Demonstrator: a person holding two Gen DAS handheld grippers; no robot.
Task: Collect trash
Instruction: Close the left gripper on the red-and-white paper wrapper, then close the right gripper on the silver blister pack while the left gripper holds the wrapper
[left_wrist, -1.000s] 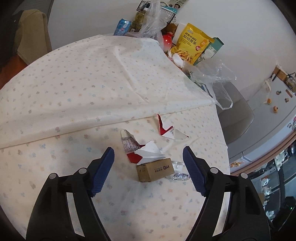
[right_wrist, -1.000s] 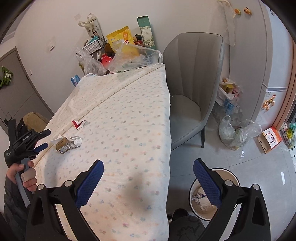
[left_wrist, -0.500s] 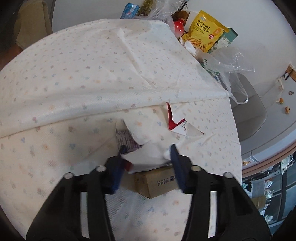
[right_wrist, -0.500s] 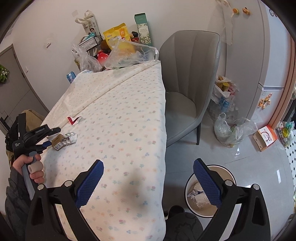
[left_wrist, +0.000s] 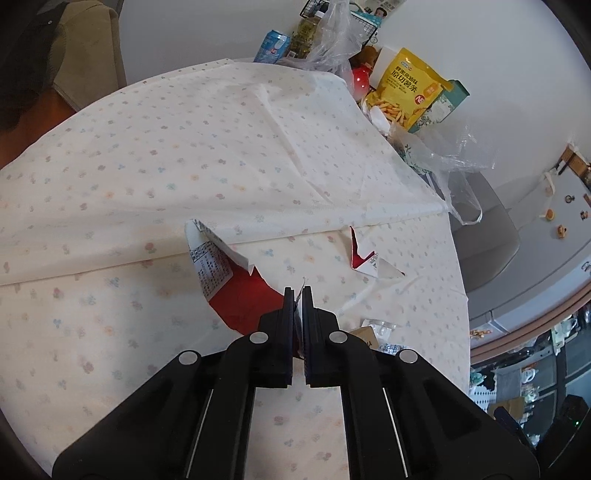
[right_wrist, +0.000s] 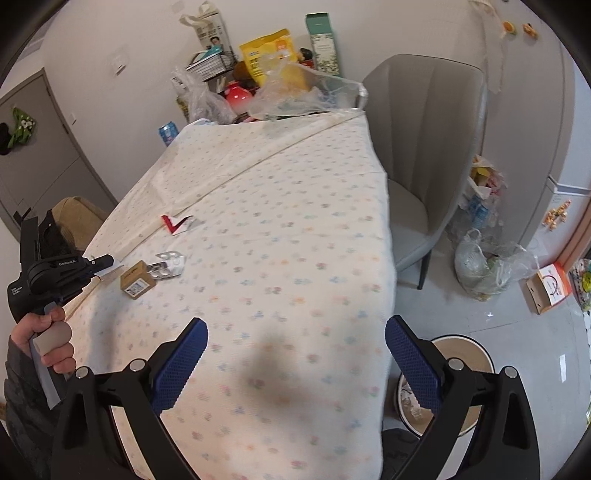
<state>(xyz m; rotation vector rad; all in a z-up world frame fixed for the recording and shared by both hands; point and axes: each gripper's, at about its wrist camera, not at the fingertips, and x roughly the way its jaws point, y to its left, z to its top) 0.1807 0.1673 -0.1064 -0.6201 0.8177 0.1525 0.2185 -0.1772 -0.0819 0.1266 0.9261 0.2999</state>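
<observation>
Since a second ago the left gripper (left_wrist: 297, 295) has clamped its jaws on the torn red-and-white wrapper (left_wrist: 221, 273) and lifted it off the bench (left_wrist: 147, 155), presumably for the bin (right_wrist: 461, 354) by the right gripper (right_wrist: 295, 354), whose jaws sit wide.

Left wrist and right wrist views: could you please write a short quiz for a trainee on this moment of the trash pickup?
1. True or false: the right gripper is shut on the small box.
2. What does the left gripper pinch? A: the red and white wrapper. B: a blister pack. C: a drink can.
3. Where does the bin stand?

Key:
1. False; its jaws are wide open over the table.
2. A.
3. On the floor, beside the table.
</observation>
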